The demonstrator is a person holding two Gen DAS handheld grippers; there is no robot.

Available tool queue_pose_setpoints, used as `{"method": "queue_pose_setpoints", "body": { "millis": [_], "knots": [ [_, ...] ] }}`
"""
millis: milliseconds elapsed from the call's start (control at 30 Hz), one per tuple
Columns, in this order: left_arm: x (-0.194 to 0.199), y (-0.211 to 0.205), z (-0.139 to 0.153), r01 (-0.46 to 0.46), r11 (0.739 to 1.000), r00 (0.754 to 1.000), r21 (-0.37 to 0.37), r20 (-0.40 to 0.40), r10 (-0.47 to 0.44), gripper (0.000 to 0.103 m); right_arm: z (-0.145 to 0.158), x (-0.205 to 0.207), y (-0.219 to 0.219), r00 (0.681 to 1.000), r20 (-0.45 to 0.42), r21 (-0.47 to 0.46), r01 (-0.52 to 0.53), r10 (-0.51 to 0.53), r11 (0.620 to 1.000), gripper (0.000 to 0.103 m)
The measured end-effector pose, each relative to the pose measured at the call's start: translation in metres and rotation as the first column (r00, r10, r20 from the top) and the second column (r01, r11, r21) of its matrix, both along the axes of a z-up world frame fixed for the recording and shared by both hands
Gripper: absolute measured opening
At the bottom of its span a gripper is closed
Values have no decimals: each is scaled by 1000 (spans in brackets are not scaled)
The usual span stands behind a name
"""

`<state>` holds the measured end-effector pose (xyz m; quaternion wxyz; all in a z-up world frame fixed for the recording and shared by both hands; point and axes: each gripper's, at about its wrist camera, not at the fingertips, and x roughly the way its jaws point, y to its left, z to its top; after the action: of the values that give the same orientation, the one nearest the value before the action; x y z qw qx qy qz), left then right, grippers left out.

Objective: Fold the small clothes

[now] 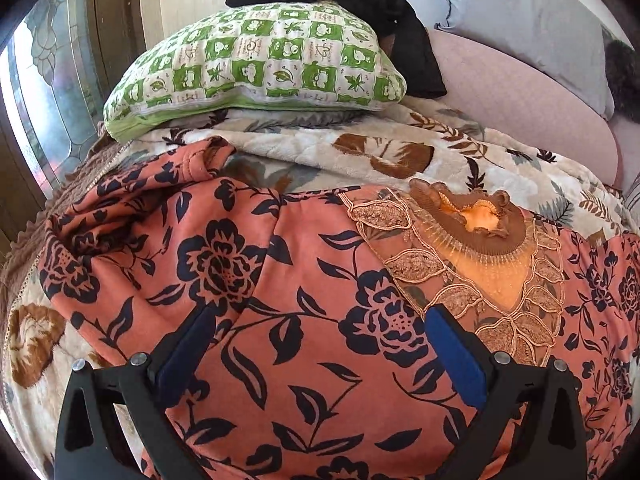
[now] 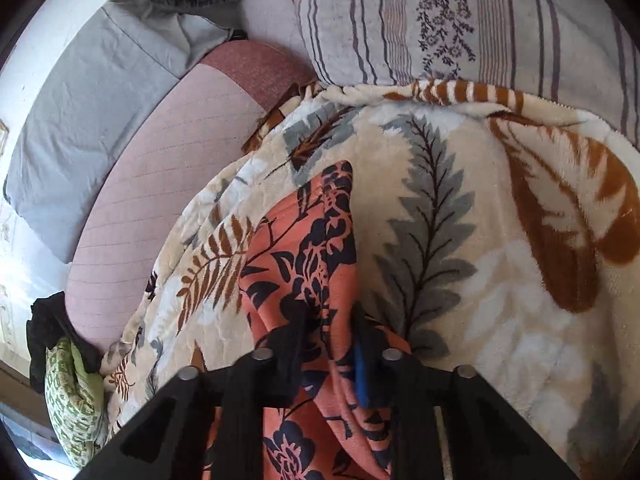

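1. I am watching a coral blouse [image 1: 312, 320] with a dark flower print lying spread across a leaf-patterned blanket [image 1: 360, 148] on a bed; it is filling the lower half of the left wrist view.
2. My left tongs [image 1: 318, 318] are standing wide apart over the blouse, one finger at 7 o'clock and the other at 5 o'clock in that view, with nothing between them; whether the tips are touching the cloth I cannot tell.
3. The blouse's brown ruffled collar [image 1: 476, 220], ringed with lace trim, is sitting at about 2 o'clock from the left tongs.
4. A sleeve [image 1: 132, 208] is lying bunched at 10 o'clock from the left tongs, reaching toward the blanket's edge.
5. My right tongs [image 2: 326, 316] are pinching a gathered fold of the blouse [image 2: 304, 248], the fingers nearly together with the cloth squeezed between them.
6. In the right wrist view the blouse is running from the tongs up toward 12 o'clock, lying on the blanket [image 2: 500, 240].
7. A green checked pillow [image 1: 260, 64] is resting at 12 o'clock on the blanket's far edge, with a black garment [image 1: 360, 4] draped on top.
8. A grey pillow [image 1: 520, 20] is leaning at 1 o'clock in the left view, and a striped pillow [image 2: 460, 20] is sitting at 12 o'clock in the right.
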<state>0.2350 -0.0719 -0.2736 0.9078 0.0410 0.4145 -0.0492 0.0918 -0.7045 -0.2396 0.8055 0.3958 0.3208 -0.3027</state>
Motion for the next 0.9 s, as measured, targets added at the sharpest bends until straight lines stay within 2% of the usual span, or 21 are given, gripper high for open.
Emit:
{"method": "queue_pose_setpoints", "body": {
  "millis": [100, 200, 300, 400, 467, 567, 600, 633, 700, 733, 767, 800, 833, 900],
  "knots": [
    [-4, 0, 9, -1, 999, 999, 41, 47, -1, 103, 36, -8, 29, 991, 124, -17, -53, 54, 998, 6],
    [-8, 9, 23, -26, 999, 996, 35, 86, 23, 103, 81, -6, 74, 967, 194, -49, -158, 164, 986, 6],
    [-8, 24, 34, -69, 997, 991, 34, 115, 65, 103, 103, 6, 129, 929, 204, -75, -300, 309, 951, 6],
    [-4, 47, 42, -138, 990, 983, 23, 122, 134, 103, 102, 32, 194, 868, 212, -79, -442, 449, 893, 6],
    [-1, 65, 46, -189, 982, 974, 3, 123, 188, 103, 107, 49, 251, 818, 252, -110, -507, 518, 855, 6],
    [1, 92, 52, -254, 967, 959, -11, 129, 253, 103, 89, 84, 334, 770, 211, -123, -590, 602, 798, 10],
    [2, 101, 53, -273, 962, 953, -13, 135, 272, 103, 70, 98, 362, 755, 136, -115, -631, 642, 767, 10],
    [2, 109, 54, -293, 956, 946, -11, 141, 292, 103, 62, 100, 396, 726, 69, -111, -677, 685, 728, 14],
    [2, 125, 54, -338, 941, 930, -4, 151, 335, 103, 20, 106, 448, 631, -78, -28, -775, 772, 631, 32],
    [3, 133, 55, -355, 935, 924, -12, 148, 352, 103, 3, 104, 471, 585, -123, 12, -807, 801, 591, 53],
    [4, 139, 55, -366, 930, 920, -28, 138, 366, 103, -15, 99, 490, 546, -152, 37, -830, 824, 557, 69],
    [5, 145, 55, -373, 927, 918, -44, 128, 375, 103, -21, 83, 503, 518, -158, 14, -850, 840, 527, 69],
    [5, 148, 55, -377, 924, 916, -57, 123, 381, 103, -18, 66, 513, 493, -173, -47, -869, 853, 492, 70],
    [4, 149, 56, -377, 924, 915, -66, 128, 382, 103, -5, 32, 520, 418, -175, -117, -908, 892, 402, 71]
  ]
}}
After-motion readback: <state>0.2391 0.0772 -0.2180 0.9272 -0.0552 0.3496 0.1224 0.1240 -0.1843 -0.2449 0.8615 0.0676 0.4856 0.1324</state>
